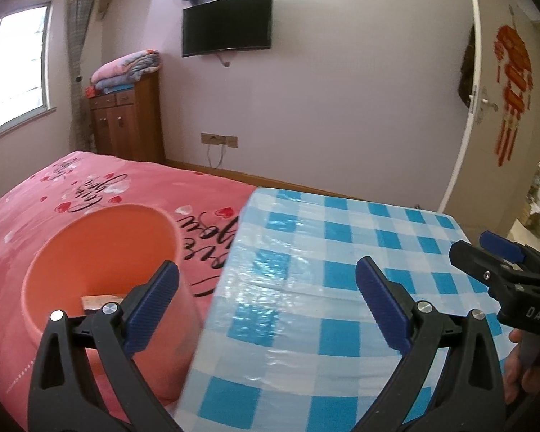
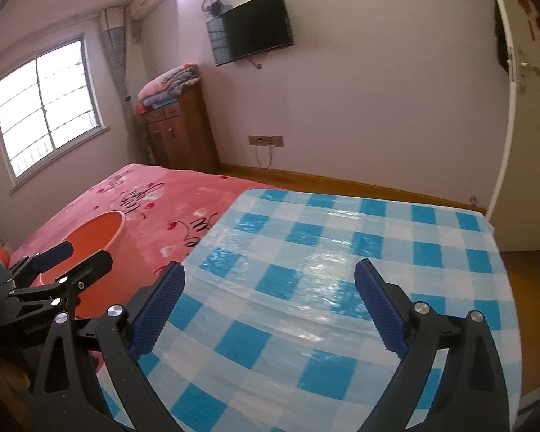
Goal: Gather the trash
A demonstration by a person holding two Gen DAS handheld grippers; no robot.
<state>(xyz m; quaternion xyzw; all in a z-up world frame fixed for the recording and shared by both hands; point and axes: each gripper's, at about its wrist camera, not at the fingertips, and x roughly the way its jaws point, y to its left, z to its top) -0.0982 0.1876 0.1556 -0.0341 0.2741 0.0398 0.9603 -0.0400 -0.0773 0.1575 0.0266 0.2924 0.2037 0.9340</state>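
Note:
An orange bin [image 1: 100, 252] stands at the left edge of the blue-checked table [image 1: 342, 288], in front of the pink bed. Inside it lies a small flat box [image 1: 102, 302]. My left gripper [image 1: 266, 288] is open with nothing between its fingers, its left finger over the bin's rim and its right over the table. From the right wrist view, my right gripper [image 2: 270, 288] also hangs open and empty above the table [image 2: 324, 270], with the bin [image 2: 90, 244] and the left gripper [image 2: 79, 262] off to its left.
A pink bed [image 1: 90, 187] lies behind the bin. A wooden cabinet [image 1: 126, 122] with folded blankets stands by the window. A TV [image 1: 226, 25] hangs on the far wall. A white door [image 1: 500, 90] stands open at the right. A hand [image 1: 522, 370] holds the right gripper [image 1: 500, 262].

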